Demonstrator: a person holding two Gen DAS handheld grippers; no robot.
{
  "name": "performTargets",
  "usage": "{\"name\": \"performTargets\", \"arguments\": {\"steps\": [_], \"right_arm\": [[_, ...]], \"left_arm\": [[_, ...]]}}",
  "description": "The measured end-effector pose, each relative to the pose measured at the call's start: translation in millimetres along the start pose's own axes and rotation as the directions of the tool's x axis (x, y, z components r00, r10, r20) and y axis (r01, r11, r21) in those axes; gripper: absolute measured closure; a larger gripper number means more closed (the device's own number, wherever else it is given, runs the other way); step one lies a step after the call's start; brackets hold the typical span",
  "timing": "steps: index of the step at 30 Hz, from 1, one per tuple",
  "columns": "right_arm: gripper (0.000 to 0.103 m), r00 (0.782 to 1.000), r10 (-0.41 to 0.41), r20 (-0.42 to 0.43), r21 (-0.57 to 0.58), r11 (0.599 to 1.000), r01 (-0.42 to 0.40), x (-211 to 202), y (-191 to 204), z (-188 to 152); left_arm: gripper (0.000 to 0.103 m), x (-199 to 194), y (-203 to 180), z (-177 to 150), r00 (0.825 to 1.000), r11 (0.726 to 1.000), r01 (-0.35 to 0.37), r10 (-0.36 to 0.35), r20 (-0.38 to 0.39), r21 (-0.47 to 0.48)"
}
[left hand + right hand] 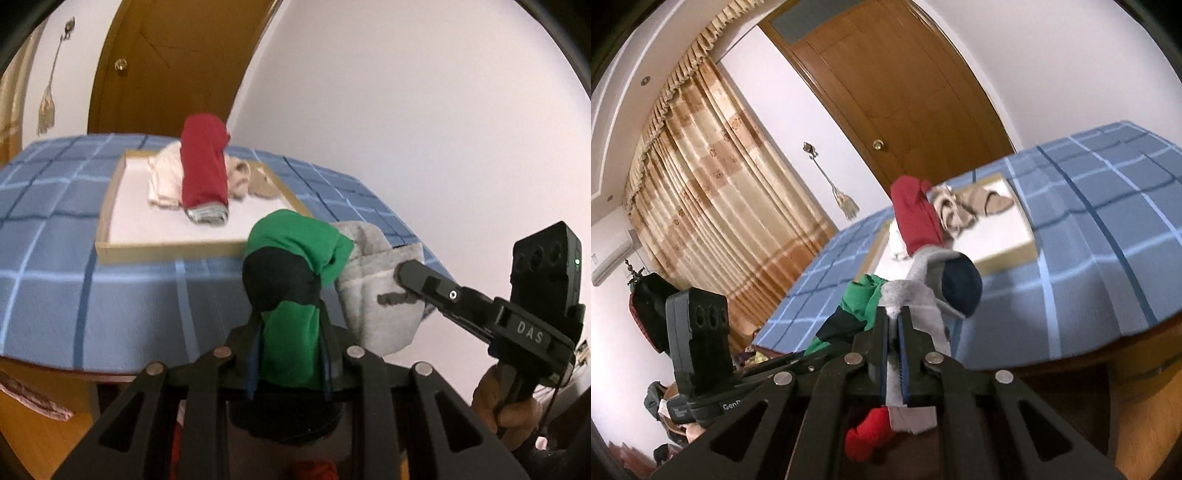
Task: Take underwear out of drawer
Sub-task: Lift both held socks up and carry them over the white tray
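My left gripper [290, 321] is shut on a rolled green and dark navy pair of underwear [295, 251], which bulges above the fingers and hides their tips. To its right, my right gripper [406, 275] pinches a grey pair of underwear [376, 314] by its edge. In the right wrist view my right gripper [895, 314] is shut on the grey underwear [923, 266], which has a dark navy patch; the cloth runs between the pads. The left gripper [827, 354] and the green underwear [860, 299] show at lower left. Both pairs hang in the air in front of the bed.
A bed with a blue checked cover [55, 221] [1089, 240] carries a shallow wooden-rimmed box [166, 251] [1008, 258] holding a red rolled garment [203, 166] [916, 214] and pale clothes. A wooden door [905, 92] and curtains [701, 184] stand behind. Red cloth [871, 432] lies below.
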State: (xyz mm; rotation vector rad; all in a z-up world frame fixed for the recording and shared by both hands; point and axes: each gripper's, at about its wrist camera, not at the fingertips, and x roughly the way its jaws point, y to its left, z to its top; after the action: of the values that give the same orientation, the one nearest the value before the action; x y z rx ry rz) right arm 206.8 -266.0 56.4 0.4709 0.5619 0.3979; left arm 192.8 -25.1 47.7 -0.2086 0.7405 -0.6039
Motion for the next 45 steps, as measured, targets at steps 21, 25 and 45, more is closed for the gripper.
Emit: {"name": "performTargets", "arguments": {"steps": [21, 25, 45], "right_arm": [[0.097, 0.989, -0.082, 0.123, -0.115, 0.989, 0.097, 40.3, 14.4, 51.8], [0.097, 0.983, -0.109, 0.146, -0.146, 0.981, 0.13, 48.4, 12.7, 64.0], [0.097, 0.96, -0.208, 0.189, -0.199, 0.949, 0.245, 105.1, -23.0, 96.6]], "left_arm": [[0.08, 28.7, -1.8, 57.5, 0.989, 0.998, -0.062, 0.061, 0.132, 0.001], [0.08, 34.2, -1.8, 69.8, 0.983, 0.997, -0.077, 0.077, 0.166, -0.003], [0.08, 93.6, 5.5, 102.6, 0.958, 0.983, -0.181, 0.18, 0.225, -0.017]]}}
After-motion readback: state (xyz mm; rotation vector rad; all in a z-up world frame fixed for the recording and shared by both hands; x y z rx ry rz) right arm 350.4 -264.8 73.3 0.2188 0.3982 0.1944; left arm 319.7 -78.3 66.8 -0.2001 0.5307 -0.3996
